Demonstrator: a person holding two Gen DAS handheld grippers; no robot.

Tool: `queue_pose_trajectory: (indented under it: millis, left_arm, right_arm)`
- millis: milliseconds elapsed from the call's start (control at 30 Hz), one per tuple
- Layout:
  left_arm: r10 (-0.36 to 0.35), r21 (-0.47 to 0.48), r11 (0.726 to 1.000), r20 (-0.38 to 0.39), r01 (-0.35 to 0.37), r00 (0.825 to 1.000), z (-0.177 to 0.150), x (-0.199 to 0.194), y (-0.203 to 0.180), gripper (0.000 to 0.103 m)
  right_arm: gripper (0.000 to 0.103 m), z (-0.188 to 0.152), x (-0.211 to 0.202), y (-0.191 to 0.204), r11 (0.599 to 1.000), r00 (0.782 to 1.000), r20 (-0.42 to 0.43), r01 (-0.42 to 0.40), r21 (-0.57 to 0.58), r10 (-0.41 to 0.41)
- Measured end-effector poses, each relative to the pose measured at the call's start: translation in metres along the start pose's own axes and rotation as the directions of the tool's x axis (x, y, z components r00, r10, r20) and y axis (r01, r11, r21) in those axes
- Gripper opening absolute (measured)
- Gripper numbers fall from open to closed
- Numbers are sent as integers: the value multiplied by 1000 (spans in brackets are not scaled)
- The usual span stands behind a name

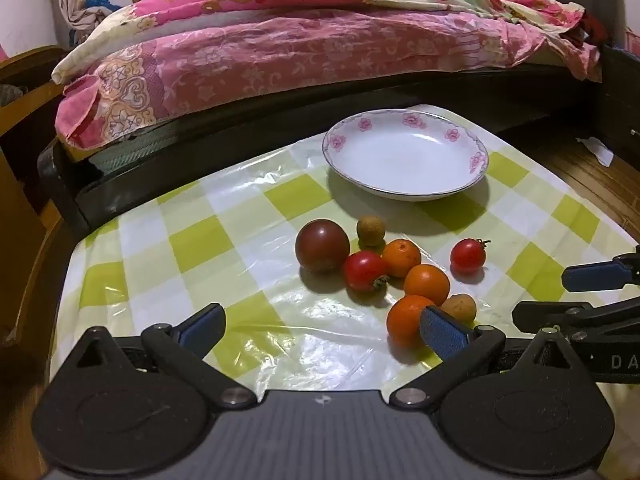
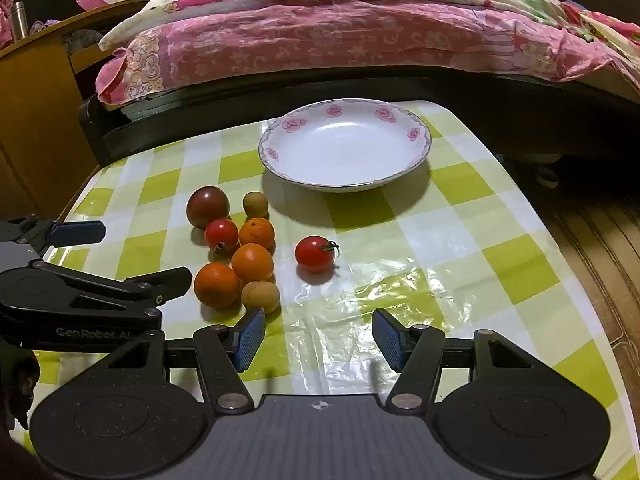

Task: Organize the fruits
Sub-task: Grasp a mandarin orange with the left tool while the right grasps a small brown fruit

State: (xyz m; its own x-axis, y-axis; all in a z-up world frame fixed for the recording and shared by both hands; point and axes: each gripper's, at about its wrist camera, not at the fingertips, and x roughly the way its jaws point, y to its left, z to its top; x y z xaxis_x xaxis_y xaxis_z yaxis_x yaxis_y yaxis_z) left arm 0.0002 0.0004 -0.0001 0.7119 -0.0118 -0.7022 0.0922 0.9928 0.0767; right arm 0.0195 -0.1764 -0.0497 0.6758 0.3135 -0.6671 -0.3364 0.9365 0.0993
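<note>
A white plate with pink flowers (image 1: 472, 160) (image 2: 416, 136) stands empty at the table's far side. In front of it lies a cluster of fruit: a dark plum (image 1: 322, 245) (image 2: 207, 206), three oranges, the nearest (image 1: 404, 320) (image 2: 216, 285), two brown longans (image 1: 371, 230) (image 2: 260, 297) and a red tomato (image 1: 364, 271) (image 2: 221, 234). Another tomato (image 1: 467, 255) (image 2: 315, 254) lies apart to the right. My left gripper (image 1: 320, 326) is open and empty, its right fingertip by the nearest orange. My right gripper (image 2: 319, 336) is open and empty, short of the lone tomato.
The table carries a green-and-white checked plastic cloth (image 1: 200, 240) (image 2: 460, 240). A bed with pink bedding (image 1: 300, 52) (image 2: 340, 32) runs behind it. Wooden furniture (image 2: 36, 120) stands at the left, wooden floor (image 2: 600, 240) at the right.
</note>
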Motion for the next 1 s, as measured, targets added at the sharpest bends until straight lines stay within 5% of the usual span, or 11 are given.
queue_pose_trajectory:
  millis: [333, 1000]
  left_arm:
    - [-18, 21, 1000, -21, 19, 1000, -9, 2, 8, 103]
    - [-46, 87, 995, -52, 51, 998, -13, 6, 9, 103]
  right_arm:
    - [55, 6, 3, -2, 999, 999, -3, -41, -20, 41]
    - [29, 16, 39, 19, 970, 983, -77, -178, -169, 167]
